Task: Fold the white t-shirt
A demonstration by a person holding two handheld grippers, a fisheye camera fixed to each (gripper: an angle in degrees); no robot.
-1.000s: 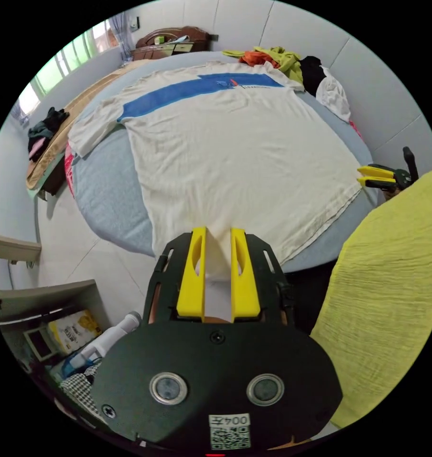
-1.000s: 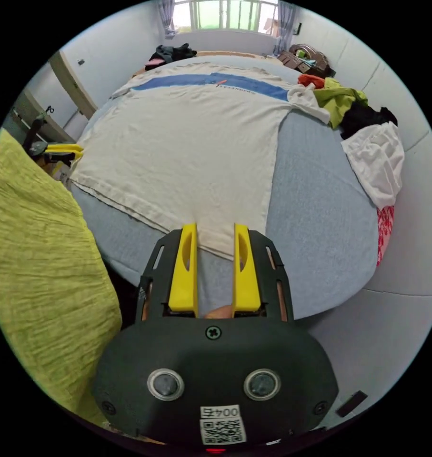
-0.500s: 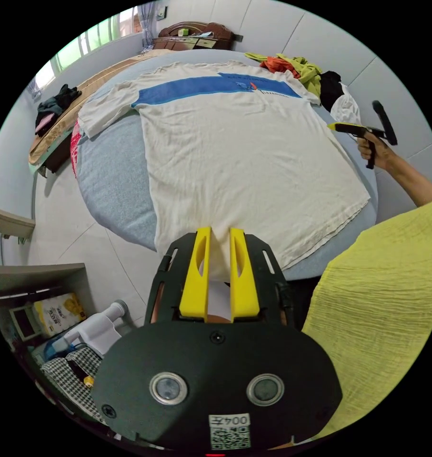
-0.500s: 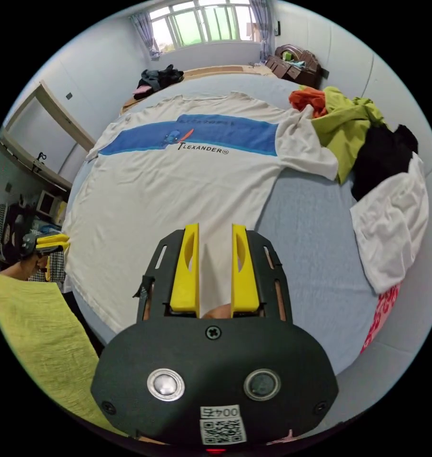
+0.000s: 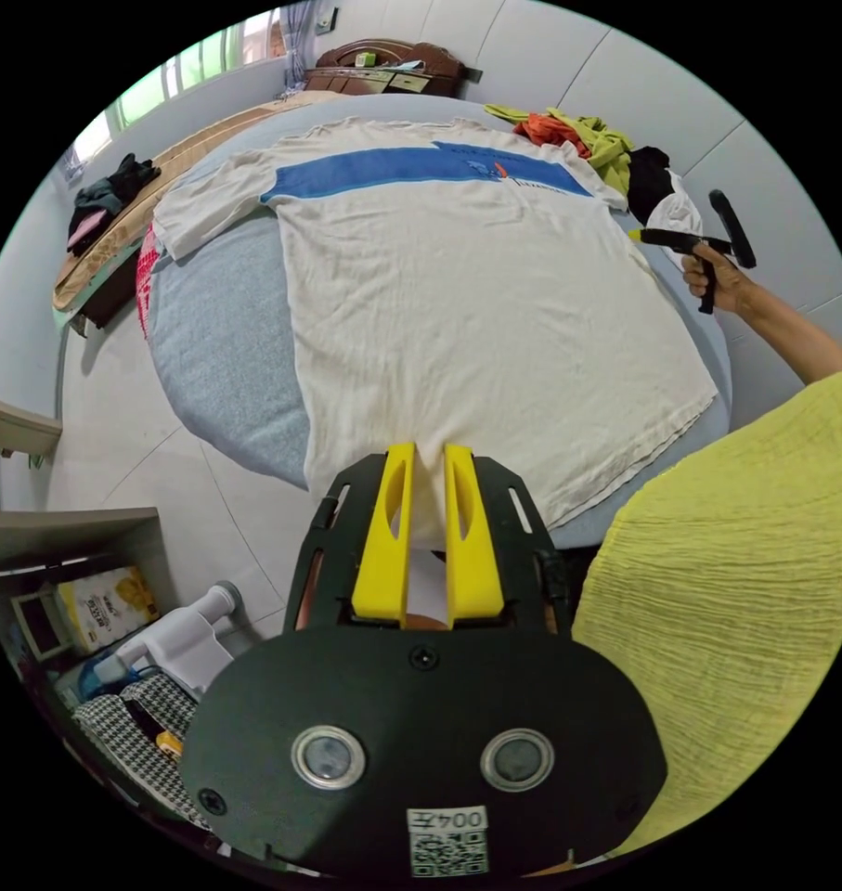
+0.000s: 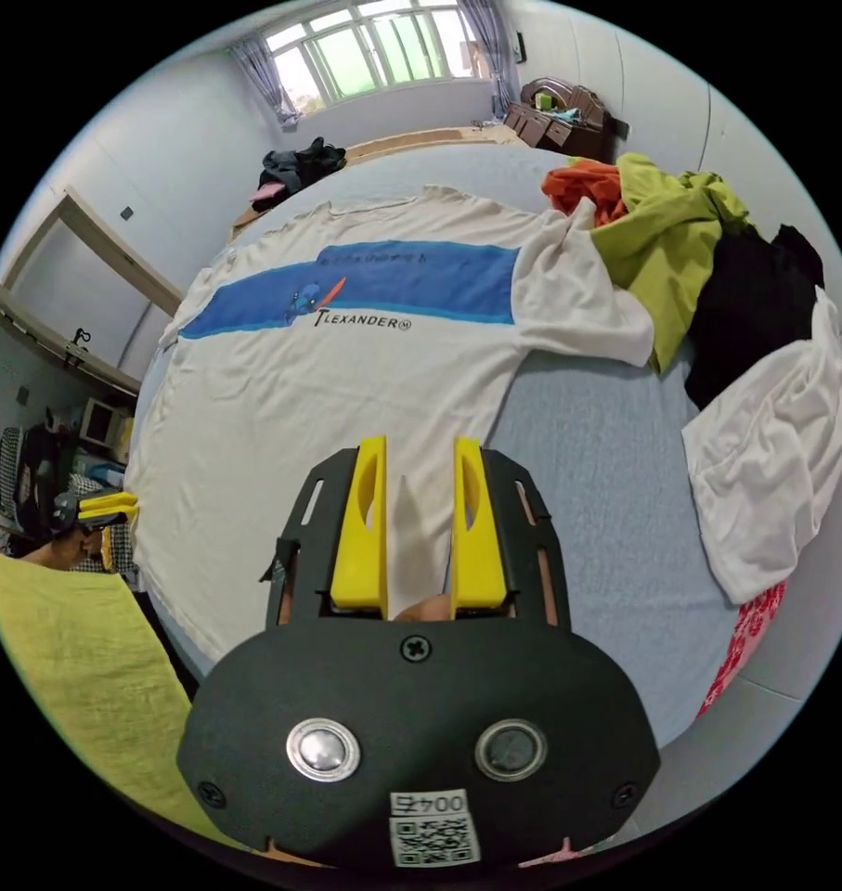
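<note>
The white t-shirt (image 5: 476,278) with a blue chest band lies spread flat, front up, on a round blue-grey bed (image 5: 216,316). My left gripper (image 5: 429,455) is at the hem corner over the bed's near edge, its jaws drawn close with hem cloth filling the narrow gap. From the right gripper view, the left gripper (image 6: 114,508) sits at the shirt's (image 6: 346,371) far hem corner. My right gripper (image 6: 420,450) hovers open above the shirt's side edge, below the sleeve, with a small ridge of cloth between its jaws. A hand holds the right gripper (image 5: 648,236) near the far sleeve.
A heap of green, orange, black and white clothes (image 6: 718,260) lies on the bed (image 6: 606,483) beside the sleeve. The person's yellow-green top (image 5: 745,594) is close at the side. Low shelves with boxes (image 5: 96,603) stand on the tiled floor. Dark clothes (image 5: 105,190) lie near the window.
The right gripper left the hem corner and moved up along the shirt's side toward the sleeve. The left gripper's jaws have narrowed on the hem.
</note>
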